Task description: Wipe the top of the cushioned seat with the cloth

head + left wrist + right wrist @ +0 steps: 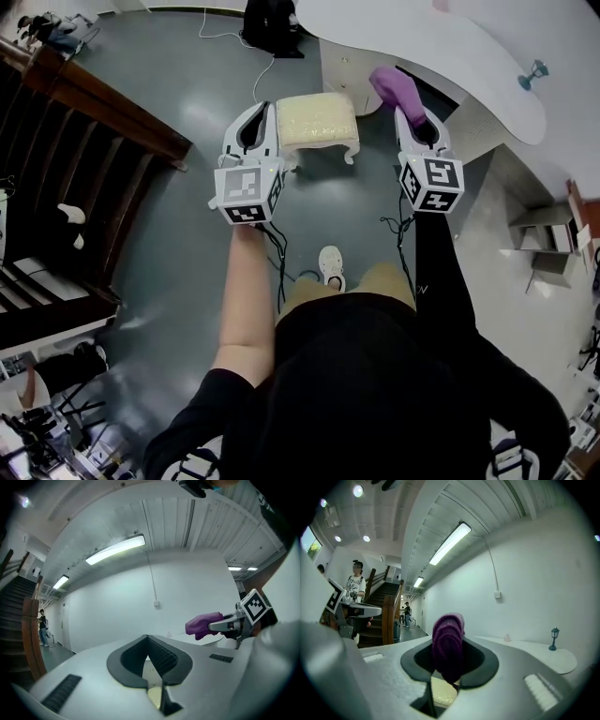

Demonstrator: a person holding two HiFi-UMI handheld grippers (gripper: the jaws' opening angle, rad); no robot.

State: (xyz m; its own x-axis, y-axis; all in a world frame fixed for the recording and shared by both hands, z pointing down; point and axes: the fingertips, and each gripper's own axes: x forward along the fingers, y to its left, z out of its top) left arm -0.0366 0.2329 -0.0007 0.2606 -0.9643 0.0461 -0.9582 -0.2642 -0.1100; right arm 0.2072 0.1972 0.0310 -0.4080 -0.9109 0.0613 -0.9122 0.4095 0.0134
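The cushioned seat [317, 120], a low stool with a cream top and white legs, stands on the grey floor between the two grippers. My right gripper [412, 111] is held to its right, shut on a purple cloth [396, 86] that sticks out past the jaws. In the right gripper view the cloth [448, 644] fills the gap of the gripper [448, 670], with a bit of cream seat [443, 692] below. My left gripper [253, 117] hovers at the seat's left edge; its jaws [149, 641] meet with nothing between them. The cloth [202, 624] also shows in the left gripper view.
A wooden stair rail [103, 103] runs along the left. A white curved table [450, 47] with a small blue lamp [534, 72] lies beyond the seat. A black bag [272, 23] and cables sit on the floor behind. My white shoe [330, 265] stands near the seat.
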